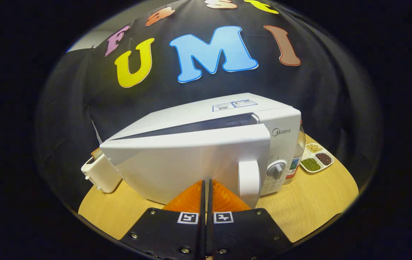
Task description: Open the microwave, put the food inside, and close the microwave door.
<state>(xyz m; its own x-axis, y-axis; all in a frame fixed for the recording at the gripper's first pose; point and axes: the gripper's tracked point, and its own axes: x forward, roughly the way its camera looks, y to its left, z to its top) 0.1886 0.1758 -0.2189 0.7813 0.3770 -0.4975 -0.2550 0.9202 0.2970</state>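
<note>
Your claw has its fingers together with nothing between them, tips against or just short of the microwave door; contact cannot be confirmed. That door stands slightly ajar on the microwave, with its handle and a dial just to the right of the fingers. Outward on the bench: a toaster to the microwave's left, a bottle and a divided dish of grains to its right.

White microwave on table, door (handle right) nearly shut
</note>
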